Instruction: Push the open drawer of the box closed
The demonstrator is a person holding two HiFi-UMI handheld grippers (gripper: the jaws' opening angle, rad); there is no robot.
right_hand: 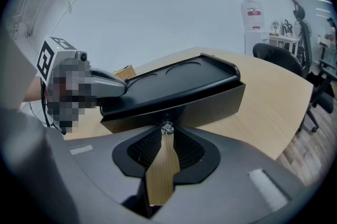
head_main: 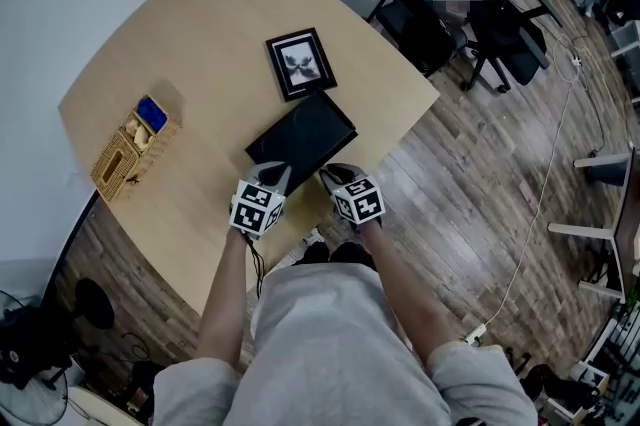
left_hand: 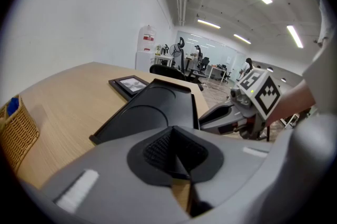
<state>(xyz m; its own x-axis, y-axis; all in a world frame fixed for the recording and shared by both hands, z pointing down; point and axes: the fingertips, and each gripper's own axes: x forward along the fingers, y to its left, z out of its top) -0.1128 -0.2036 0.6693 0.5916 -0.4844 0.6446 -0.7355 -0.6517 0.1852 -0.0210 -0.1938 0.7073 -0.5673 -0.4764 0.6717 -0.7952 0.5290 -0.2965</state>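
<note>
Box (head_main: pixel 302 139) probably rigid, light, prone to sliding on table (head_main: pixel 200 54); best pushed squarely on drawer front (right_hand: pixel 210 106), 6 o'clock side. Left gripper (head_main: pixel 278 172) closed, empty; right gripper (head_main: pixel 335 176) pinching knob (right_hand: pixel 167 128).

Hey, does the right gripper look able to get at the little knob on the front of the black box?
Likely yes. The right gripper has its tips right at the knob on the box front, seemingly pinching it, and nothing stands between them.

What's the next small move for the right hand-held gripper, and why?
Probably ease the right hand-held gripper straight forward: its jaws pinch the knob on the drawer front of the black box, and I can't tell whether the drawer is fully in.
</note>
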